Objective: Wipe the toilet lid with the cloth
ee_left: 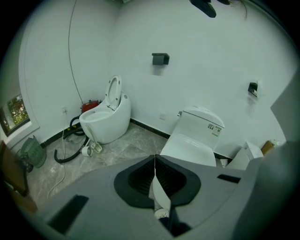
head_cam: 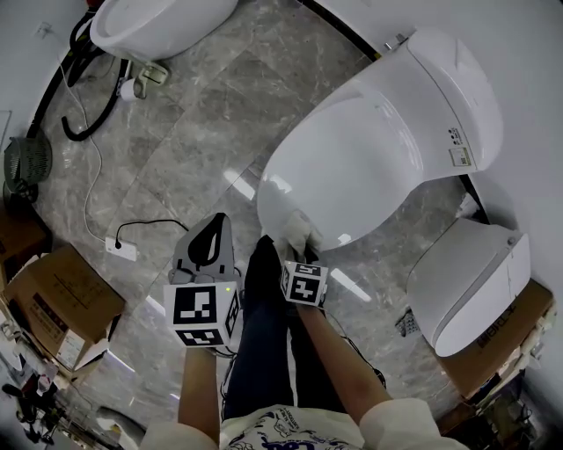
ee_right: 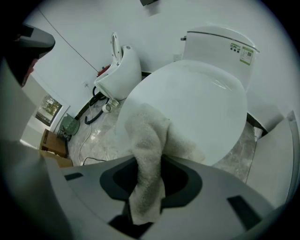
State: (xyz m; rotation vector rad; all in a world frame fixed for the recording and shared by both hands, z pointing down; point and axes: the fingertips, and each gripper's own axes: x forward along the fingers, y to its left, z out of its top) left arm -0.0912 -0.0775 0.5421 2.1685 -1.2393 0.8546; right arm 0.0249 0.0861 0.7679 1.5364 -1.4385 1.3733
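The white toilet lid (head_cam: 361, 158) is closed and glossy, and in the right gripper view the lid (ee_right: 201, 103) fills the middle. A pale terry cloth (ee_right: 149, 154) is pinched in my right gripper (ee_right: 151, 183) and drapes onto the lid's near edge; from the head view the cloth (head_cam: 296, 234) lies at the lid's front rim, just ahead of the right gripper (head_cam: 299, 255). My left gripper (head_cam: 211, 242) hangs over the floor left of the toilet, jaws shut with nothing between them; in its own view the left gripper (ee_left: 155, 176) points toward the toilet (ee_left: 192, 145).
A second toilet (head_cam: 149, 26) with a black hose (head_cam: 92, 114) stands at the far left. A white tank piece (head_cam: 471, 286) lies right of the toilet on cardboard. Cardboard boxes (head_cam: 57, 308) sit at the left, with a white cable and plug (head_cam: 119, 248) on the marble floor.
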